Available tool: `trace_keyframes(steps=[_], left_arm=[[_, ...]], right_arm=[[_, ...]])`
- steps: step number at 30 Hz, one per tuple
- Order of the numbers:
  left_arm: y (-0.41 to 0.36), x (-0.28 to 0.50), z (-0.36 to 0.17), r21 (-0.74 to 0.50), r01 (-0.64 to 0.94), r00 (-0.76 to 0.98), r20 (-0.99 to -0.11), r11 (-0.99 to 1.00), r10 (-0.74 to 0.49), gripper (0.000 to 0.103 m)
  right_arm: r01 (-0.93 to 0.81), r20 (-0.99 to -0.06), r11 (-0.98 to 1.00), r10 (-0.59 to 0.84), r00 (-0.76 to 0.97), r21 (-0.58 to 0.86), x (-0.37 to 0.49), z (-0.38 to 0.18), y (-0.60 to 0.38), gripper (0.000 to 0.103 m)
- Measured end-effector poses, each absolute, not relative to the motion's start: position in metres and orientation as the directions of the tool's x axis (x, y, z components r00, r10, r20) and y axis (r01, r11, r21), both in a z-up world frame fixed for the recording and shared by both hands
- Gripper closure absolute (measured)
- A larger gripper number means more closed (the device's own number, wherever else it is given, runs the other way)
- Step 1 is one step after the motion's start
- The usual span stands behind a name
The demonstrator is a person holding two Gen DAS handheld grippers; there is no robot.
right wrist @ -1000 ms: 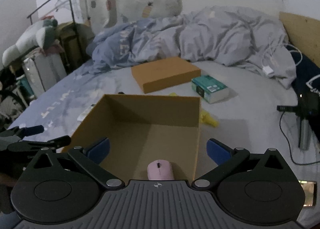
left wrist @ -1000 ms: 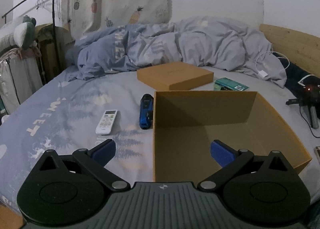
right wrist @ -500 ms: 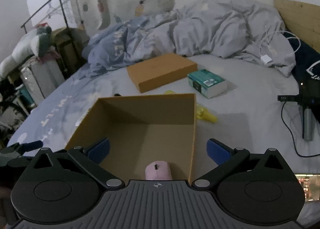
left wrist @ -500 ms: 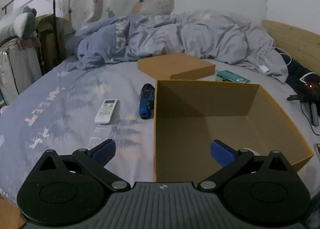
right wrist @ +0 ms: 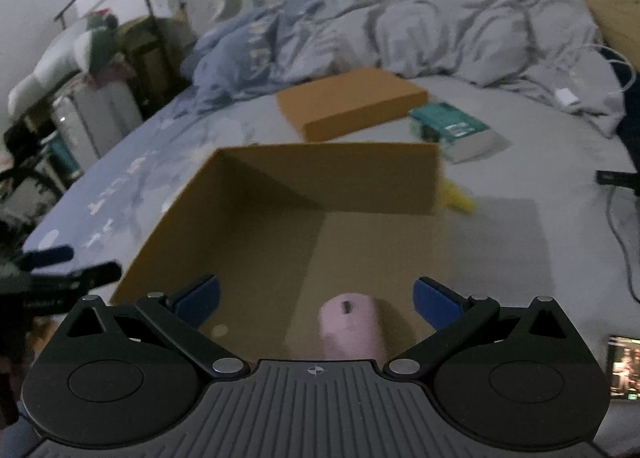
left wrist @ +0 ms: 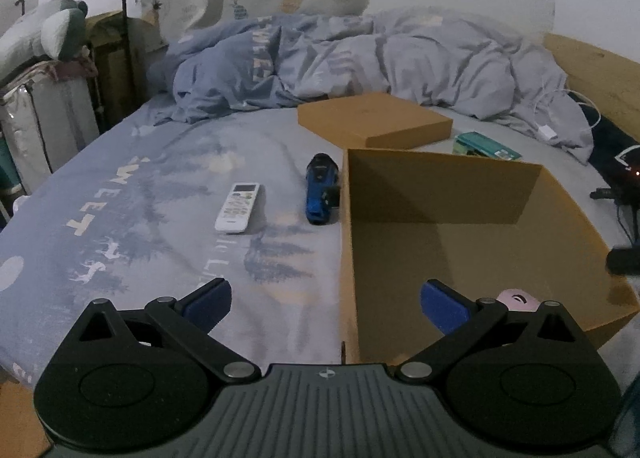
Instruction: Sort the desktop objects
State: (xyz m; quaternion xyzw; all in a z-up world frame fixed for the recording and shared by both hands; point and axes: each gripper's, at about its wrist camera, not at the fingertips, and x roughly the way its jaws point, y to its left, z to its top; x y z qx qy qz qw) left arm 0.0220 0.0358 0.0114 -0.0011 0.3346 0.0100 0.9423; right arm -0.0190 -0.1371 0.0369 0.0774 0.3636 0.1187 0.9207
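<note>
With both grippers, left and right, spread and empty, risk noted: clipping box wall when reaching for remote or blue tool.

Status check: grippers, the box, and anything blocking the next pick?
Left gripper and right gripper open, empty. Pink mouse in open box. Remote and blue tool on bed left of box, nothing blocking.
</note>
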Motion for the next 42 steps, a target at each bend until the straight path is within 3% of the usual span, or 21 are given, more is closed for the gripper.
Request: trace_keyframes(steps=[17,25,42], left_arm=[[0.027,0.042,0.075,-0.008,-0.019,0.811,-0.585,1.0,0.011,0.0],[0.002,0.069,0.126,-0.087,0.073,0.847,-0.52,0.994,-0.107,0.0],[-0.075,0.153,0.185,-0.099,0.208,0.886,-0.403,0.973,-0.23,0.0]], right_arm=[[-0.205,-0.583,0.943,0.323,0.745,0.26,0.002,0.109,-0.148,0.0],[-0.216,-0.523,0.948,0.31,0.794,0.233,0.018,0.166,-0.194,0.0],[-0.268,-0.47,0.959,0.281,0.836,0.097,0.081,0.243,-0.284,0.0]])
